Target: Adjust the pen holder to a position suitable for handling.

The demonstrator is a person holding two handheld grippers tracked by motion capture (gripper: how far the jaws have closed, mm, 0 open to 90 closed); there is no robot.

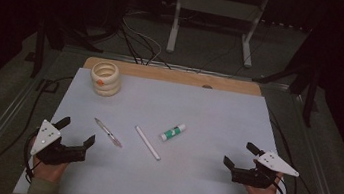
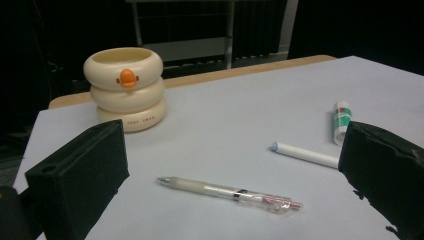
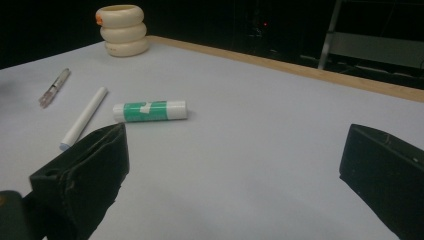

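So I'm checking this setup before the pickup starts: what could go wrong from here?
The clear pen, white pen and glue stick are round and lie flat, so any could roll when nudged. The left tool and right tool are open and empty. The thin clear pen may slip from wide pads.

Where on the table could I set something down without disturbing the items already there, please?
The right half is bare, from the glue stick across to the right tool, as is the far right stretch beyond the duck-faced holder. It is crowded left of centre, where the clear pen, white marker and glue stick lie together.
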